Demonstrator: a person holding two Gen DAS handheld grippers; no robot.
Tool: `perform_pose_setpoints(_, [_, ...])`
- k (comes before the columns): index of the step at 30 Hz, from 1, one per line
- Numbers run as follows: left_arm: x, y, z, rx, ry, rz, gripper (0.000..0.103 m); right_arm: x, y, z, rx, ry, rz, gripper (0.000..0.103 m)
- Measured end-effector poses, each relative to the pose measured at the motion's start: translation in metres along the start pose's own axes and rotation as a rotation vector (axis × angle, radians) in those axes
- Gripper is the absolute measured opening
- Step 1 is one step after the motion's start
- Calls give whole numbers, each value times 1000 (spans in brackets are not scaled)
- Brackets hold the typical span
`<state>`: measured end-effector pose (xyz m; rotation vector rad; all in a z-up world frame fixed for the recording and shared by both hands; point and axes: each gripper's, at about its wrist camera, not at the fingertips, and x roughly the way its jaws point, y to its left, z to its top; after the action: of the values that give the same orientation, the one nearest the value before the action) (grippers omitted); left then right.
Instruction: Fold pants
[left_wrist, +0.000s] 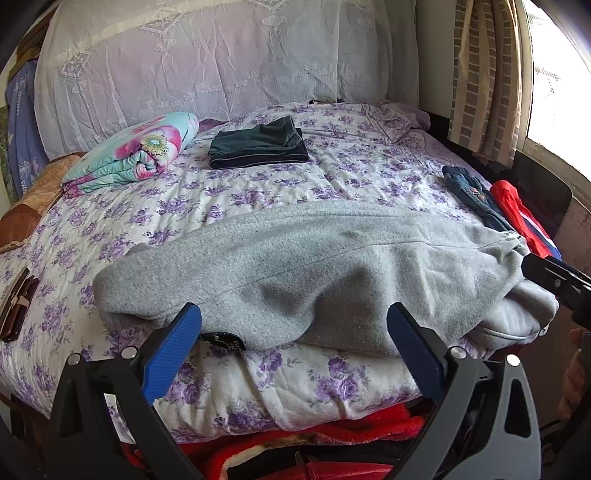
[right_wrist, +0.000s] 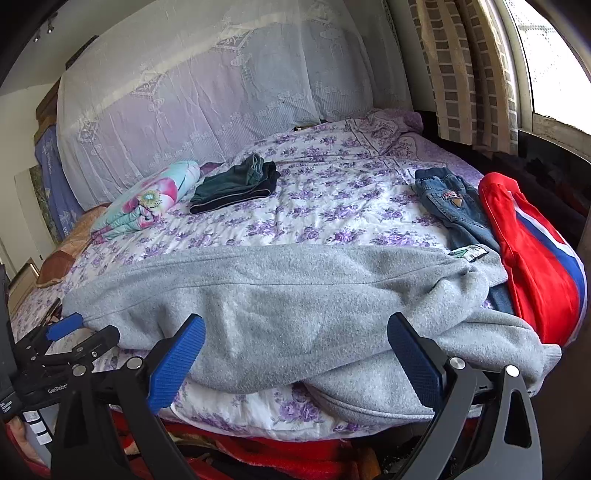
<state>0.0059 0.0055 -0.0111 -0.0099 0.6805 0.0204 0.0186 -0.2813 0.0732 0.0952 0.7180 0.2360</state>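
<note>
both grippers' fingers wide, holding nothing: left gripper (left_wrist: 293, 343), right gripper (right_wrist: 295, 350). grey pants (left_wrist: 314, 266) just ahead at bed (left_wrist: 295, 391) near edge, long axis running along that edge. left nearer leg end, right nearer waistband end.

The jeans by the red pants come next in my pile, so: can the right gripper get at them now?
Probably yes: the right gripper is open, the jeans lie uncovered except a leg end under the grey pants.

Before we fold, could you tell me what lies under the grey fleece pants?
The grey fleece pants lie on the purple-flowered quilt; their right end overlaps the blue denim jeans. Whatever else is beneath stays covered.
</note>
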Motion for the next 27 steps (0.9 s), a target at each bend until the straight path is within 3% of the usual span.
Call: perform_pose_setpoints(27, [4,-10,-2,12,10,-3,98,0,0,0,-5,7,-1,99])
